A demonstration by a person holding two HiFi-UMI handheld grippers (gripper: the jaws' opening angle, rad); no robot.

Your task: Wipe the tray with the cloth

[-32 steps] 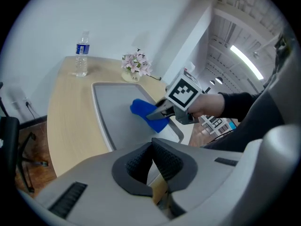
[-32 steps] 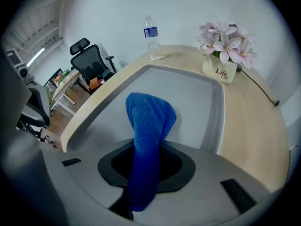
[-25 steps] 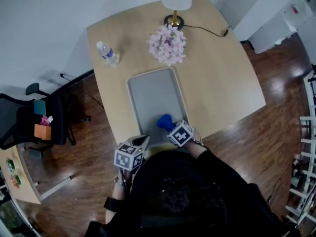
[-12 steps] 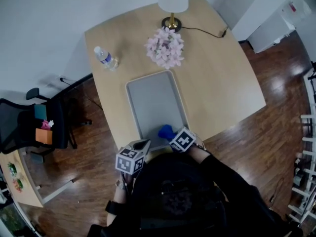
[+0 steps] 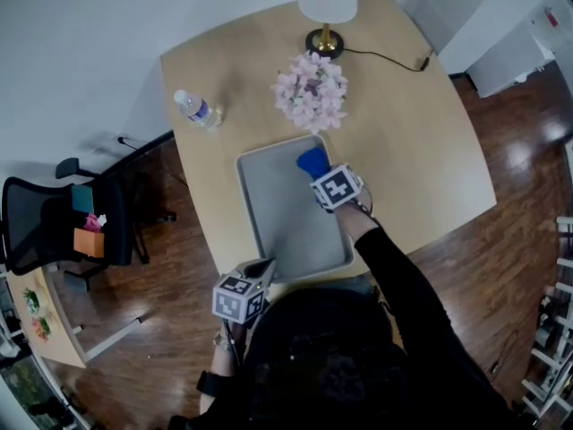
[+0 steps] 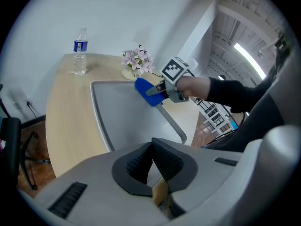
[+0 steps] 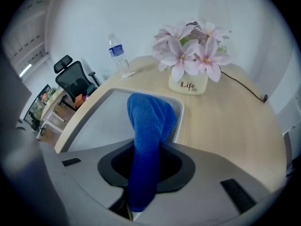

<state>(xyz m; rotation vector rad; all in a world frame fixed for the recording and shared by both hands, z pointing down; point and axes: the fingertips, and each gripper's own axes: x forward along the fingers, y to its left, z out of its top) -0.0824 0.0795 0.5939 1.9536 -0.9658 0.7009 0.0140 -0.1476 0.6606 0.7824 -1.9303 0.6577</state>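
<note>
A grey tray [image 5: 282,218] lies lengthwise on the light wooden table [image 5: 412,141]. My right gripper [image 5: 320,172] is shut on a blue cloth [image 5: 312,160] at the tray's far right corner. In the right gripper view the cloth [image 7: 148,126] sticks out between the jaws and hangs over the tray's far rim [image 7: 181,109]. My left gripper [image 5: 261,268] sits at the near left corner of the tray by the table's front edge. Its jaws are shut with nothing between them [image 6: 153,161]. The left gripper view also shows the tray [image 6: 124,121] and the cloth [image 6: 145,90].
A pot of pink flowers [image 5: 311,90] stands just beyond the tray's far end. A water bottle [image 5: 195,108] is at the far left of the table and a lamp [image 5: 327,25] with a cable at the back. An office chair [image 5: 45,227] stands left of the table.
My right gripper has carried the cloth from the tray's near end up to its far right corner. The left gripper has stayed by the near left corner.
</note>
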